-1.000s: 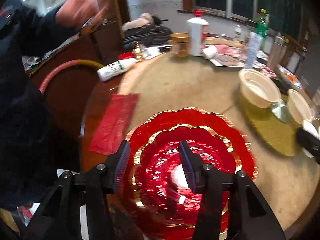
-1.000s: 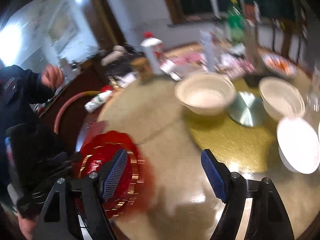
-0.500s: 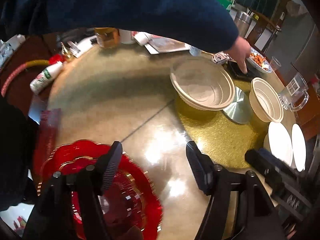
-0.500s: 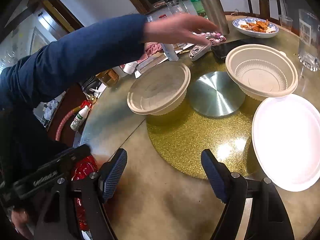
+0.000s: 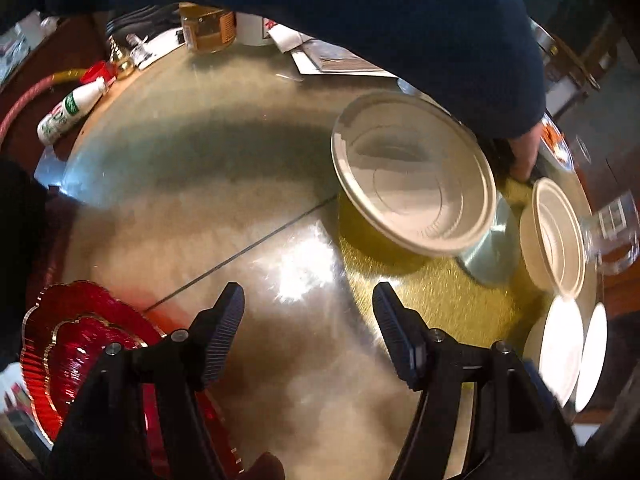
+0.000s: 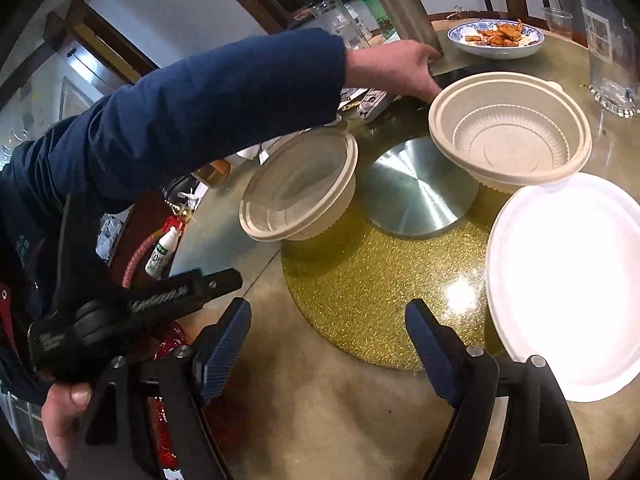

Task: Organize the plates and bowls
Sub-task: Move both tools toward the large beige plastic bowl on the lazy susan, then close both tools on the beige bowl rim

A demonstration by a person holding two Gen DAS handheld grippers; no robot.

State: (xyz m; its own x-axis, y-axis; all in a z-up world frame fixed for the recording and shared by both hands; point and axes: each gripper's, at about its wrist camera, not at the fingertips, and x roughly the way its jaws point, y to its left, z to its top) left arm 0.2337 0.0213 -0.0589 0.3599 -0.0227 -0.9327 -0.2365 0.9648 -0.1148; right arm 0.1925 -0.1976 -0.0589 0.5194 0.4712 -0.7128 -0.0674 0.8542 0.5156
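Left wrist view, bench: a round bench [image 5: 192, 184] with a gold glitter disc [image 5: 440, 292] in the middle.
Sleeved arm: a blue sleeve [image 6: 192, 108] crosses above both bowls, its hand [image 6: 396, 68] down beside the far bowl.
Plates: a red plate [image 5: 72, 344] lies at the near left edge; a white plate [image 6: 568, 280] lies on the right, overlapping the gold disc.
Bowls: a near bowl [image 6: 300, 188] sits on the disc's left edge and a far bowl [image 6: 512, 132] behind the steel hub [image 6: 416, 188], both well apart from the plates.
Risk: I judge that a reach for either bowl could hit the sleeved arm, or nudge the thin rim and tip it.
Left gripper [image 5: 308, 332]: low over bare bench, pointing at the near bowl, jaws apart and holding nothing.
Right gripper [image 6: 328, 348]: level, aimed at the disc, jaws apart, nothing between them.
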